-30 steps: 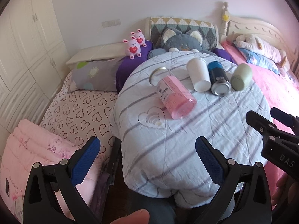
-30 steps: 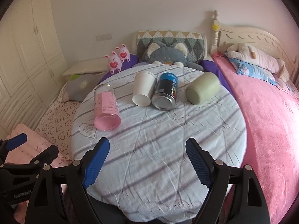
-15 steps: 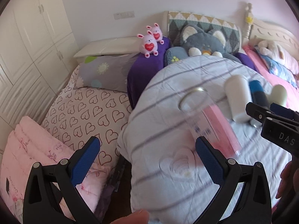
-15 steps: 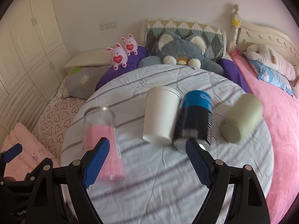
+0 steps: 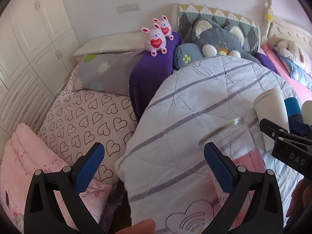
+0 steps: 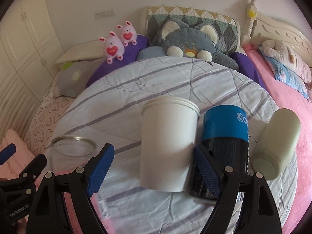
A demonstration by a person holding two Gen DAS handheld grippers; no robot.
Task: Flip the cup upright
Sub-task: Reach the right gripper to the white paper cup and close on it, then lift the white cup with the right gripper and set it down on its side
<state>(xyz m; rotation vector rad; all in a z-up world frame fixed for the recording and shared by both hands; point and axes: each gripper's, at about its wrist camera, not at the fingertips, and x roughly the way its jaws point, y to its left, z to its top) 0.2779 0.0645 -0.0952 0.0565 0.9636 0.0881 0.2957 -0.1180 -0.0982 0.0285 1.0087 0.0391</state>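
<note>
Several cups lie on their sides on a round table covered by a striped quilt [image 6: 120, 89]. A white paper cup [image 6: 167, 144] lies between the open fingers of my right gripper [image 6: 154, 165], its base toward me. A blue and black can-like cup [image 6: 224, 136] touches its right side, and a pale green cup [image 6: 276, 144] lies further right. A clear glass with pink contents [image 5: 236, 148] lies at my left gripper's right finger [image 5: 218, 161]. My left gripper [image 5: 154, 161] is open and empty over the table's left edge. The white cup also shows in the left wrist view [image 5: 271, 109].
A bed with heart-print sheet [image 5: 87, 117] and folded pink blanket [image 5: 25, 156] lies left of the table. A grey plush cat [image 6: 191, 41], two pink bunnies [image 6: 117, 44] and pillows sit behind. A pink bed [image 6: 288, 105] is at right.
Both grippers have moved forward toward the cups. The right one now straddles the white cup. The left one has swung left and closed in on the pink glass.
</note>
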